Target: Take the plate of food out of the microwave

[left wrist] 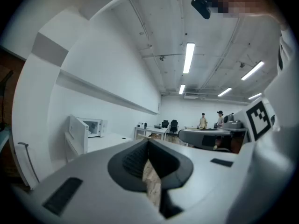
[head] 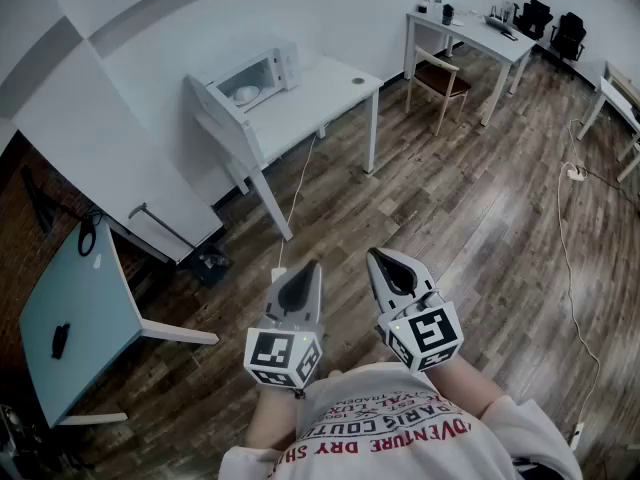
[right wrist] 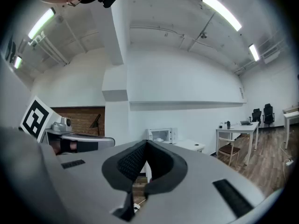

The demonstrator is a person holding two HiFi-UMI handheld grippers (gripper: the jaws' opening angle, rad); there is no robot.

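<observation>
Far left on the white tabletop: microwave, door swung open, plate inside its cavity | near, above the wood floor: left gripper, fingers closed together, holding nothing | just right of it: right gripper, fingers closed together, holding nothing | both well apart from the microwave

White boxy microwave on white rect. table; brown wood-plank floor under table; teal flat tabletop L of table.
</observation>
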